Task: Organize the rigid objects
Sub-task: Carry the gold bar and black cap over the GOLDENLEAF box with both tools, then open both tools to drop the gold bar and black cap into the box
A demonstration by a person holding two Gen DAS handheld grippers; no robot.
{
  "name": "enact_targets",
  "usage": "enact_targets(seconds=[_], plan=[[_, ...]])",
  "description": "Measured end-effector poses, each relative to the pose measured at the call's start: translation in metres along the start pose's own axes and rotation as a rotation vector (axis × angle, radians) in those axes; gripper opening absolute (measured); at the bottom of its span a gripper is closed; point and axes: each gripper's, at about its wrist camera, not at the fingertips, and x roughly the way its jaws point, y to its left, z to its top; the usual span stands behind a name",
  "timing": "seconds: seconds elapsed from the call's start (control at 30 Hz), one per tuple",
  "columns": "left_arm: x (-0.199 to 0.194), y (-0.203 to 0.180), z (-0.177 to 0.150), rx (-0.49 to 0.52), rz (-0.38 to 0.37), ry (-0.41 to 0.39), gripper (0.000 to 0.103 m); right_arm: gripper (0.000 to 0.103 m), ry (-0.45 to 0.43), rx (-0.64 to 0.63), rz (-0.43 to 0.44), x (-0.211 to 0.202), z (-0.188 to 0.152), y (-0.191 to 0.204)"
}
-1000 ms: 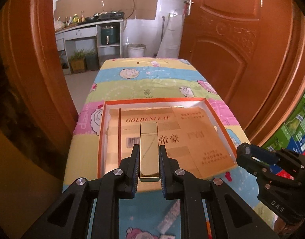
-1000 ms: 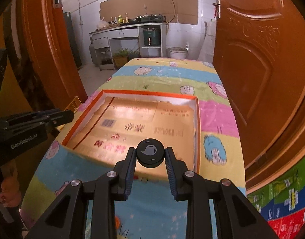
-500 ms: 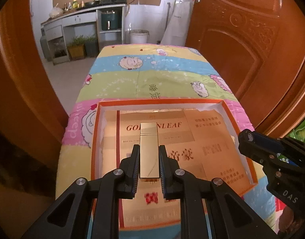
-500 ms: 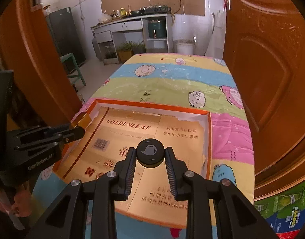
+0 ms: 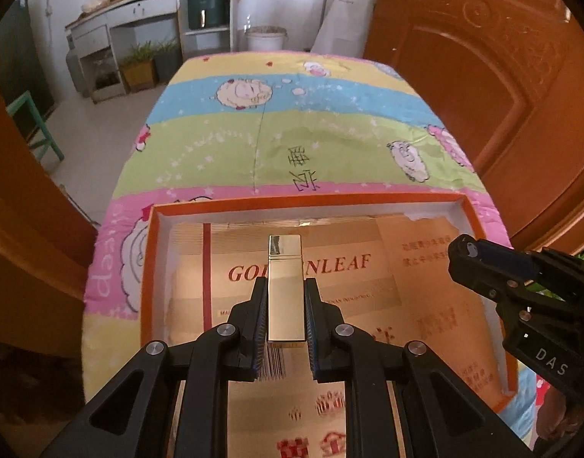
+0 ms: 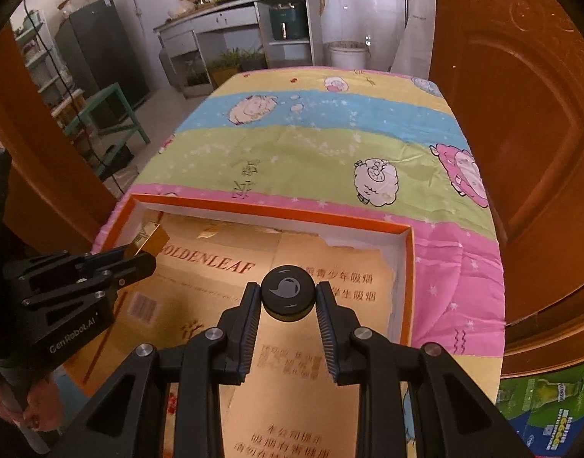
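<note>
A table [image 5: 330,145] is covered by a striped cloth [image 6: 330,145] printed with cartoon sheep, with bands of yellow, blue, green and pink. Wooden doors [image 5: 482,76] are seen at the right of both views, and a kitchen counter [image 6: 223,11] stands at the far end of the room.

On the near part of the cloth an orange box [image 5: 148,267] with white inner walls is laid open. Its floor is lined with gold card [image 6: 223,263] printed in red, where "GOLDENLEAF" can be read.

The left gripper [image 5: 286,313] is held over the box, pointing down toward its floor. A gold bar [image 5: 286,290] is clamped upright between its pads, the bar's top end standing out past the fingertips. In the right wrist view the same gripper is seen at the left edge of the box, with the bar projecting from its tip near the far left corner. Whether the bar touches the floor cannot be told.

The right gripper [image 6: 288,305] is held over the right half of the box. A black cap [image 6: 287,292], round and marked with a grey emblem, is gripped between its pads, above the printed card. Part of a hand [image 6: 32,408] is seen at the lower left of the right wrist view.
</note>
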Motion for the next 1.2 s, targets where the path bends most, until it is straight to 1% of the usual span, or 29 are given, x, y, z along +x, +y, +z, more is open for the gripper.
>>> enact_targets(seconds=[0.13, 0.23, 0.63, 0.73, 0.87, 0.93, 1.03, 1.13, 1.2], plan=[[0.018, 0.005, 0.006, -0.011, -0.011, 0.028, 0.018, 0.03, 0.032, 0.015, 0.003, 0.016, 0.005, -0.004], [0.026, 0.008, 0.009, -0.011, -0.005, 0.043, 0.018, 0.03, 0.051, 0.023, 0.004, 0.026, 0.008, -0.006], [0.038, 0.01, 0.014, -0.017, -0.01, 0.058, 0.018, 0.03, 0.086, 0.028, -0.005, 0.044, 0.012, -0.008], [0.044, 0.01, 0.012, -0.017, -0.006, 0.067, 0.018, 0.03, 0.095, 0.028, -0.016, 0.049, 0.011, -0.009], [0.046, 0.008, 0.011, -0.005, -0.002, 0.06, 0.018, 0.03, 0.112, 0.034, -0.025, 0.057, 0.007, -0.011], [0.046, 0.009, 0.011, -0.014, -0.008, 0.06, 0.018, 0.03, 0.113, 0.038, -0.027, 0.06, 0.006, -0.012], [0.046, 0.014, 0.011, -0.032, -0.049, 0.042, 0.019, 0.031, 0.106, 0.042, -0.026, 0.06, 0.006, -0.012], [0.045, 0.03, 0.008, -0.117, -0.157, 0.008, 0.021, 0.031, 0.097, 0.043, -0.025, 0.061, 0.006, -0.013], [0.046, 0.038, 0.006, -0.159, -0.204, 0.006, 0.021, 0.031, 0.091, 0.041, -0.024, 0.061, 0.005, -0.012]])
